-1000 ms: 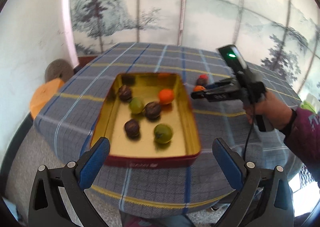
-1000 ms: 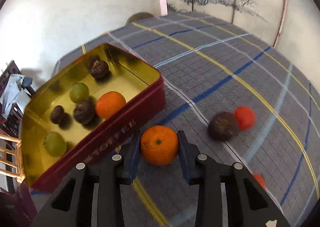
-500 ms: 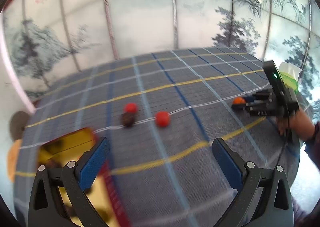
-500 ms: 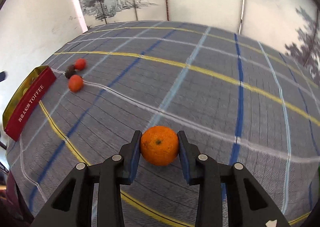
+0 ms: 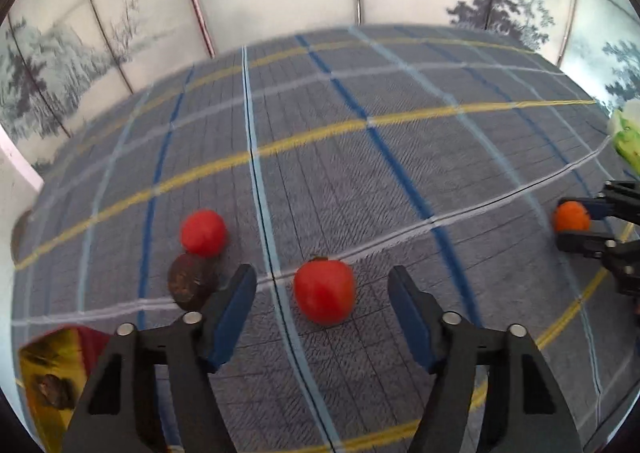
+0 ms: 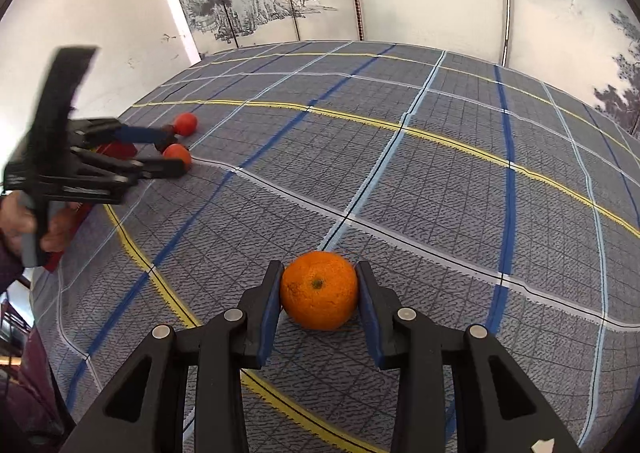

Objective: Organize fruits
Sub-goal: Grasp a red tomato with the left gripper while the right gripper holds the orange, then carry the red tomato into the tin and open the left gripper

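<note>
Orange (image 6: 319,290): on cloth (image 6: 440,173), pinched at equator by right gripper (image 6: 319,295); firm, light, rind likely grippy. Tomato (image 5: 324,291): between wide left gripper (image 5: 322,303) pads, untouched; soft, smooth; grip sides gently. Tin (image 5: 44,369) far left.

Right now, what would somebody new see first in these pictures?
Probably the round orange mandarin squeezed between the right hand-held gripper pads above the blue plaid tablecloth. Next, the round red fruit lying between the open left hand-held gripper fingers.
</note>
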A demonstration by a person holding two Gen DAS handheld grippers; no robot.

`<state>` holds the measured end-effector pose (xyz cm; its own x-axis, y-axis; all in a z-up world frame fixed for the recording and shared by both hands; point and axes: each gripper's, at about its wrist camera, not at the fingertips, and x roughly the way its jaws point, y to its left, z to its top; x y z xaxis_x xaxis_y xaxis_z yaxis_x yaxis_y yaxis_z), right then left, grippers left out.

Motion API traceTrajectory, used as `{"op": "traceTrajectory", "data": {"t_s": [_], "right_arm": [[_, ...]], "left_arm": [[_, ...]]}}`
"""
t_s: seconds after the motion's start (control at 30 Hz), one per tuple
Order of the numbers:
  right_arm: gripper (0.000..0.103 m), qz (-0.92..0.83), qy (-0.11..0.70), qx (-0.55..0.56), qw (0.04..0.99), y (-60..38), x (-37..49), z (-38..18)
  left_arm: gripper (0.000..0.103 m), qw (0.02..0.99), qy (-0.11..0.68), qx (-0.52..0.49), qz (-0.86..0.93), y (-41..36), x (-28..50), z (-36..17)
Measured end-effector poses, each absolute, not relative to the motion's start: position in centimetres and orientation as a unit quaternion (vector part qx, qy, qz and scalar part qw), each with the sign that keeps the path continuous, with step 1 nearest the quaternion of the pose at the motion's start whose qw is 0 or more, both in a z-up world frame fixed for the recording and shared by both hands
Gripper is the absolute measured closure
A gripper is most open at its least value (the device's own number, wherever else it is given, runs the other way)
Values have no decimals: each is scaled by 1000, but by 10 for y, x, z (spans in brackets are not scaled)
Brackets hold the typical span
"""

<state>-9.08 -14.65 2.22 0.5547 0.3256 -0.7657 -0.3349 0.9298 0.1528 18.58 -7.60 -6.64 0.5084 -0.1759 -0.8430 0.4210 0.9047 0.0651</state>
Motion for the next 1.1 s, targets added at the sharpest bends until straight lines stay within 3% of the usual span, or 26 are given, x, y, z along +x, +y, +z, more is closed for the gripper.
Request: {"op": "traceTrajectory", "data": {"t_s": [0.03, 0.07, 0.1, 0.43, 0.77, 1.1], "right_arm": [[69, 188, 433, -2, 881, -147, -91, 22], [69, 189, 433, -1, 881, -148, -91, 22], [69, 190, 433, 1, 881, -148, -91, 22], [69, 185, 435, 3, 881, -149, -91, 22], [69, 180, 435, -6, 882, -146, -90, 22], [69, 175, 435, -16, 883, -143, -91, 22]], "left_arm": [[50, 854, 473, 124, -176, -74, 188, -71], [71, 859, 469, 96, -183, -69, 188, -70], [72, 857, 476, 80, -178, -65, 190, -69], [72, 870, 471, 19, -148, -46, 121, -35], [72, 896, 436, 22, -78, -5, 46, -2], [72, 910, 412, 38, -9, 42, 19, 3]]}}
